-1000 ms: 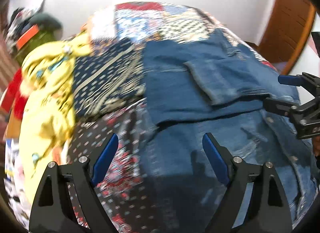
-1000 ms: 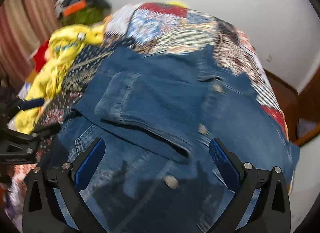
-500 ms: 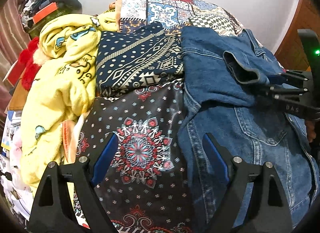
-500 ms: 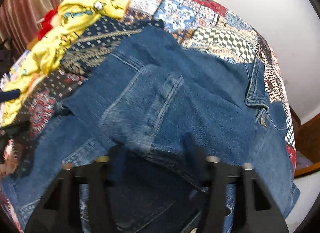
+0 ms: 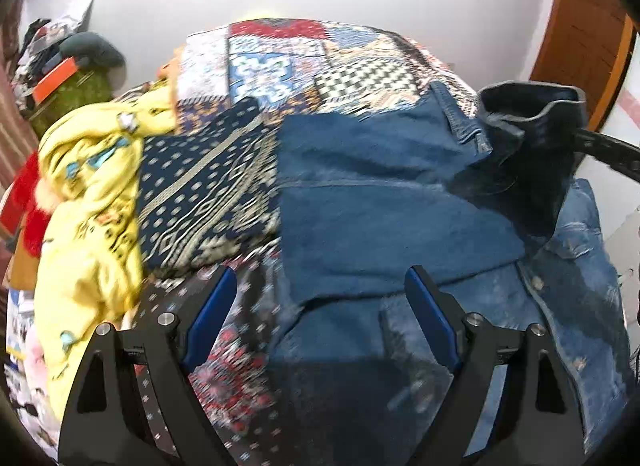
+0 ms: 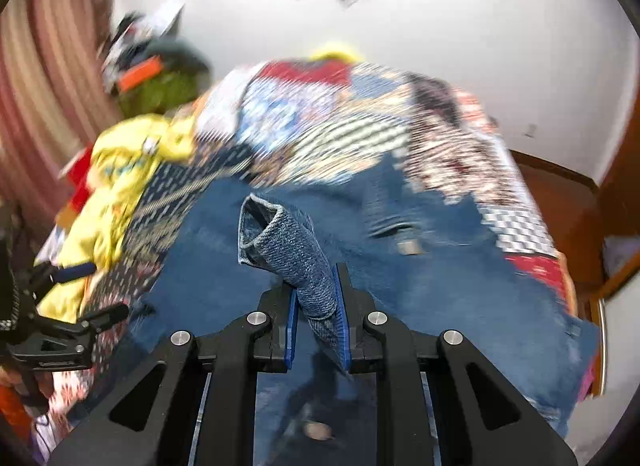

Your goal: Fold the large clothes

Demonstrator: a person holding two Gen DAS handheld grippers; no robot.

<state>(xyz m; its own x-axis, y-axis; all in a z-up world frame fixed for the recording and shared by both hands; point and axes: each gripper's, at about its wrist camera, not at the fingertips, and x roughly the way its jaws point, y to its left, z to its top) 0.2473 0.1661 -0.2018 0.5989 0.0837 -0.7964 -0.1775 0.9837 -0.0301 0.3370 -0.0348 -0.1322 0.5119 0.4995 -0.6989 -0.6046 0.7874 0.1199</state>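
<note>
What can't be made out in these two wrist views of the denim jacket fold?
- Right wrist view: motion blur smears the patchwork bedspread and most of the denim jacket; its buttons and seams are unreadable.
- Right wrist view: the right claw covers the pinched end of the sleeve cuff.
- Left wrist view: the right claw is cut off by the frame edge.
- Left wrist view: the left claw hides the jacket's near hem.

denim jacket (image 5: 380, 225) | blue, spread flat on bed | sleeve cuff (image 6: 280, 250) lifted, pinched upright
</note>
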